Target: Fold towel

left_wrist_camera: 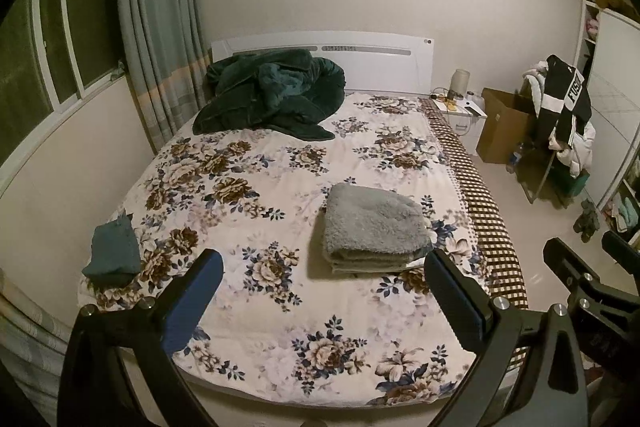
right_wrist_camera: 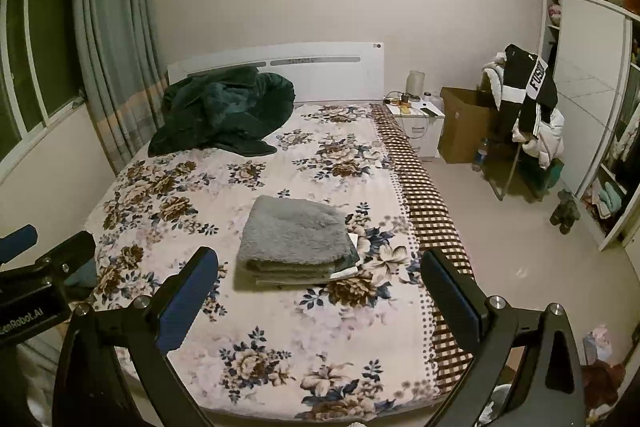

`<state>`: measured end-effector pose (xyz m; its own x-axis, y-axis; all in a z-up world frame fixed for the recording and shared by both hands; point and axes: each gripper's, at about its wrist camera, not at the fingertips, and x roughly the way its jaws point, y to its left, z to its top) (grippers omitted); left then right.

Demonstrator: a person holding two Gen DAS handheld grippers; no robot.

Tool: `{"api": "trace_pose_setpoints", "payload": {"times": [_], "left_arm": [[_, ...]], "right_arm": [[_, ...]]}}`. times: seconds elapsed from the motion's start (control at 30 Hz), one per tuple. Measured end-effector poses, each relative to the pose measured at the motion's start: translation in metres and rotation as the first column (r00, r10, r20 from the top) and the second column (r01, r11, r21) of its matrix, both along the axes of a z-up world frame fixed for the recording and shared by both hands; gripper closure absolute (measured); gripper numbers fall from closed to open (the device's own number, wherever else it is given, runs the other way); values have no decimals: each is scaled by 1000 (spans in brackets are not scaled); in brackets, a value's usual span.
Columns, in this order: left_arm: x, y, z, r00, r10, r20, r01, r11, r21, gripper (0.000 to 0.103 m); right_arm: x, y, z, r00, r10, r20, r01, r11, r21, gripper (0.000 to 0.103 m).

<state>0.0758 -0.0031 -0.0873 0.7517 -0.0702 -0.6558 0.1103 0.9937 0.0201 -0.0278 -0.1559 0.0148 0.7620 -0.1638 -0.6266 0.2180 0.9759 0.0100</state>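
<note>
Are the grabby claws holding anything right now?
No. The left gripper and right gripper are both open and empty; the folded fluffy grey towel lies untouched on the flowery bedspread.

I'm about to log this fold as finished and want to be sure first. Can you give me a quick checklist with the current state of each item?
1. Grey towel folded into a stacked rectangle: ok.
2. Towel lying fully on the bed, away from the edge: ok.
3. Left hand-held gripper open and empty: ok.
4. Right hand-held gripper open and empty: ok.
5. Towel edges aligned: not ok, a pale corner sticks out at the lower right.
6. Small teal cloth also needs folding: cannot tell.
</note>
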Motion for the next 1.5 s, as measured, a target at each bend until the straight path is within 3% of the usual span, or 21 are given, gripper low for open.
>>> {"api": "trace_pose_setpoints", "payload": {"times": [1.5], "left_arm": [[-23, -12, 3, 1000, 20, -14, -20, 1000, 4, 0]], "right_arm": [[-10, -20, -24, 999, 17, -30, -16, 999, 31, 0]]}}
